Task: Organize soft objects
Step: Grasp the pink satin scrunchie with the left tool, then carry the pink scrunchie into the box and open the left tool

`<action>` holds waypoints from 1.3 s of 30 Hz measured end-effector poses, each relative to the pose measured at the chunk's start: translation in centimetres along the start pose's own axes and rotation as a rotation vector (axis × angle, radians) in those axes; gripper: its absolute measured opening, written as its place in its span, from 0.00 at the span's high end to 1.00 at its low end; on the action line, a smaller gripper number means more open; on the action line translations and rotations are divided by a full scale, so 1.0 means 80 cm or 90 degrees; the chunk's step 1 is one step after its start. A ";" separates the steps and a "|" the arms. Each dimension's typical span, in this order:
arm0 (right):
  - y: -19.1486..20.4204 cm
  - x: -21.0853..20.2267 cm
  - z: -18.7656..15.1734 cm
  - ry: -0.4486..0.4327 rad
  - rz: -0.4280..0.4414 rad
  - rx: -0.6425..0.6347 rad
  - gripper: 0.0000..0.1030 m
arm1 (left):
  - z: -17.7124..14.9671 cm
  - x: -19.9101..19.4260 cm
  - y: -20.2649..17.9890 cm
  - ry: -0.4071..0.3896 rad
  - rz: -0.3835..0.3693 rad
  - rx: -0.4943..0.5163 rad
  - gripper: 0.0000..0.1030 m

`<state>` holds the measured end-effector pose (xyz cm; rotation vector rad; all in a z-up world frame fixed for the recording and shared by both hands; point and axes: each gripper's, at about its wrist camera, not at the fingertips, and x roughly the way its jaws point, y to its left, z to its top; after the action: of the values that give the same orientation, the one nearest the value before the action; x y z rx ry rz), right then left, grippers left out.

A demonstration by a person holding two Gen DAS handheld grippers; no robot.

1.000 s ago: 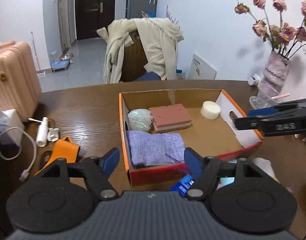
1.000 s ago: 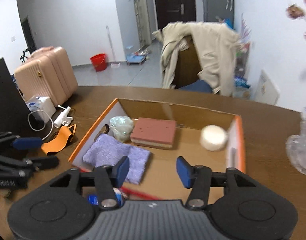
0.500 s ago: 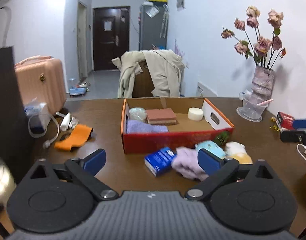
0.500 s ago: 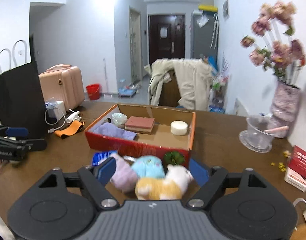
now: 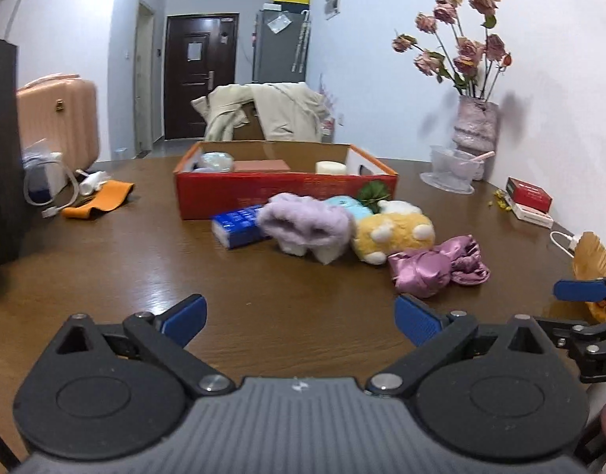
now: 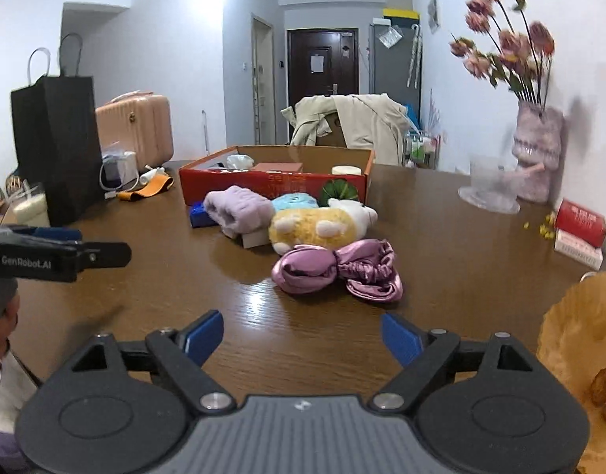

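Both grippers, left (image 5: 299,318) and right (image 6: 303,335), have just been opening, empty; the satin scrunchie (image 6: 336,270), nearest before the red box (image 6: 275,187), looks light, slippery: pinch its gathered middle.

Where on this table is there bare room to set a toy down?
Bare wood lies between the open left gripper and the satin scrunchie, and left of the blue pack toward the orange strap. It is crowded before the red box, where the plush toys bunch together.
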<state>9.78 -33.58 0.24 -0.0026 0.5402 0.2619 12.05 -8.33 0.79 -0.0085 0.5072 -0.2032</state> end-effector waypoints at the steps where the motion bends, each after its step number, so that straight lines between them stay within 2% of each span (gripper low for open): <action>1: -0.006 0.005 0.003 -0.004 -0.007 0.010 0.17 | 0.003 0.008 -0.006 0.003 -0.009 -0.001 0.00; 6: -0.040 0.045 0.019 -0.004 -0.034 0.064 0.23 | 0.015 0.057 -0.044 0.019 -0.056 -0.010 0.00; 9: -0.060 0.075 0.027 0.001 -0.055 0.097 0.33 | 0.022 0.091 -0.069 0.026 -0.082 0.004 0.01; 11: -0.073 0.096 0.032 0.010 -0.061 0.114 0.39 | 0.025 0.113 -0.083 0.031 -0.096 0.012 0.08; 13: -0.082 0.114 0.035 0.024 -0.066 0.121 0.45 | 0.025 0.136 -0.092 0.054 -0.111 0.015 0.22; 17: -0.101 0.146 0.037 0.046 -0.061 0.136 0.54 | 0.023 0.173 -0.094 0.112 -0.152 0.004 0.43; 18: -0.103 0.151 0.038 0.049 -0.056 0.137 0.56 | 0.021 0.178 -0.094 0.119 -0.163 0.001 0.56; 19: -0.105 0.157 0.038 0.054 -0.049 0.136 0.62 | 0.021 0.185 -0.093 0.129 -0.187 -0.002 0.70; 20: -0.105 0.160 0.037 0.059 -0.040 0.136 0.74 | 0.021 0.189 -0.091 0.138 -0.202 -0.009 0.72; 21: -0.105 0.162 0.036 0.062 -0.032 0.138 0.78 | 0.021 0.192 -0.091 0.142 -0.209 -0.017 0.74; 28: -0.096 0.162 0.034 0.068 -0.031 0.118 0.91 | 0.021 0.193 -0.089 0.147 -0.218 -0.023 0.83; 33: -0.085 0.134 0.034 0.057 -0.028 0.114 0.92 | 0.026 0.158 -0.088 0.122 -0.232 -0.002 0.84; 39: -0.053 0.079 0.034 0.015 -0.024 0.107 0.92 | 0.030 0.101 -0.073 0.083 -0.253 0.012 0.84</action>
<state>17.43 -35.97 -0.96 0.1467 0.5830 0.1802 18.98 -15.70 -0.65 -0.0777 0.6303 -0.6001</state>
